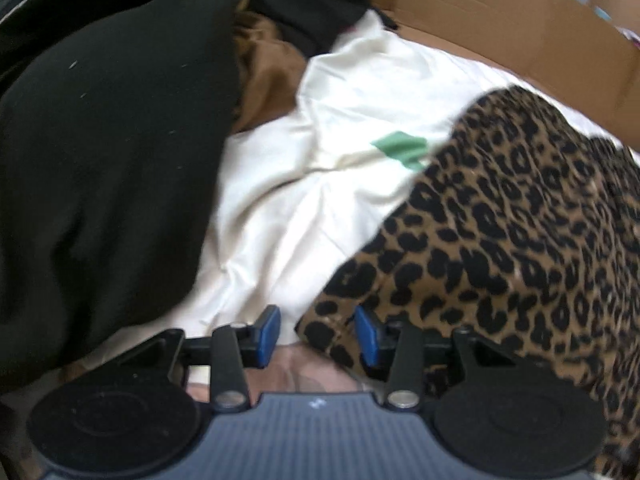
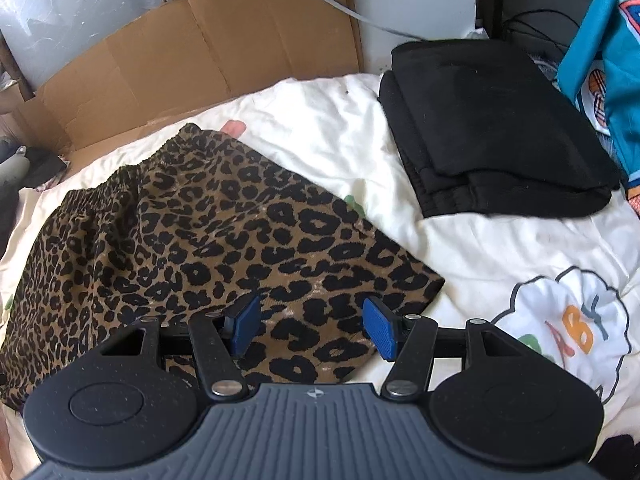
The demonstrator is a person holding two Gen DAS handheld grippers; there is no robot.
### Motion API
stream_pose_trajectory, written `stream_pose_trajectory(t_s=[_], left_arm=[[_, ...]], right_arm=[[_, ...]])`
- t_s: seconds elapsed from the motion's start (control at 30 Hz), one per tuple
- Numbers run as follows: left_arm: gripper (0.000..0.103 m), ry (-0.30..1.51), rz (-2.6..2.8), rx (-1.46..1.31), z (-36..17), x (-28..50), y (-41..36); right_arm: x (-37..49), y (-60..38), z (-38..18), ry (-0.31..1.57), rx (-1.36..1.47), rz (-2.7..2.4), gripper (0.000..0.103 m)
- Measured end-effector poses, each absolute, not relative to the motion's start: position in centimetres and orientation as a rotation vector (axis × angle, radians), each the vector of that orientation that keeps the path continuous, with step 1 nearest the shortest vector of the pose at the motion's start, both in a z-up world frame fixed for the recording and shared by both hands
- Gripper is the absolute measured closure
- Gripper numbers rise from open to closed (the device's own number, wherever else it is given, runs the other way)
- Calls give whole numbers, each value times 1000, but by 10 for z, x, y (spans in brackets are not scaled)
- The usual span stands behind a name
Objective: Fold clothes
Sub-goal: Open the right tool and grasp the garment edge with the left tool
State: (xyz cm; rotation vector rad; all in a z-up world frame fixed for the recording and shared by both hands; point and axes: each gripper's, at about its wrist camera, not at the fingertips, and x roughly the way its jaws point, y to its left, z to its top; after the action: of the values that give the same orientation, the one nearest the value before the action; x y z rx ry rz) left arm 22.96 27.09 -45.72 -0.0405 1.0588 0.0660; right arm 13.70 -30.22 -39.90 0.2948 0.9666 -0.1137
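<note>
A leopard-print garment (image 2: 208,240) with an elastic waistband lies spread on a white quilt (image 2: 480,248). My right gripper (image 2: 312,326) hovers open over its near right corner, blue pads on either side of the cloth, nothing pinched. In the left wrist view the same leopard-print garment (image 1: 500,232) fills the right side. My left gripper (image 1: 318,334) stands open at its lower left corner, the cloth edge lying between the pads. A folded black garment (image 2: 492,132) rests on the quilt at the far right.
A bulky black garment (image 1: 108,152) and a brown cloth (image 1: 268,76) lie heaped left of the white quilt (image 1: 320,160). A flattened cardboard box (image 2: 200,56) stands along the far edge. A teal printed fabric (image 2: 600,60) hangs at the right.
</note>
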Motion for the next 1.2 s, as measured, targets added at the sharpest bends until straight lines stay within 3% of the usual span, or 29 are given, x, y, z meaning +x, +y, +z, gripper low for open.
stream_pose_trajectory(t_s=[0.23, 0.3, 0.4, 0.47, 0.53, 0.7, 0.8, 0.87, 0.9, 1.13, 1.2], left_arm=[[57, 1024, 43, -2, -463, 231, 269], [62, 1018, 26, 0, -462, 229, 270], [78, 1023, 19, -43, -459, 228, 277], [95, 1021, 28, -59, -455, 226, 281], [97, 1007, 45, -64, -450, 224, 282], [95, 1007, 39, -96, -449, 223, 285], [88, 1016, 40, -138, -453, 226, 290], [73, 1023, 45, -142, -456, 228, 291], [71, 1028, 51, -130, -457, 229, 290], [69, 1039, -2, -155, -462, 226, 289], [75, 1038, -4, -154, -462, 223, 289]], right_arm=[[137, -296, -401, 980, 279, -95, 40], [137, -294, -402, 982, 280, -89, 40], [137, -292, -402, 984, 279, -80, 40], [137, -292, -401, 983, 278, -77, 40], [137, -292, -401, 982, 279, -78, 40], [137, -294, -402, 987, 284, -82, 40], [137, -294, -401, 987, 283, -78, 40], [138, -294, -400, 986, 283, -74, 40], [138, -294, -400, 985, 283, -72, 40], [139, -301, -401, 991, 302, -84, 40], [139, -304, -402, 992, 308, -95, 40]])
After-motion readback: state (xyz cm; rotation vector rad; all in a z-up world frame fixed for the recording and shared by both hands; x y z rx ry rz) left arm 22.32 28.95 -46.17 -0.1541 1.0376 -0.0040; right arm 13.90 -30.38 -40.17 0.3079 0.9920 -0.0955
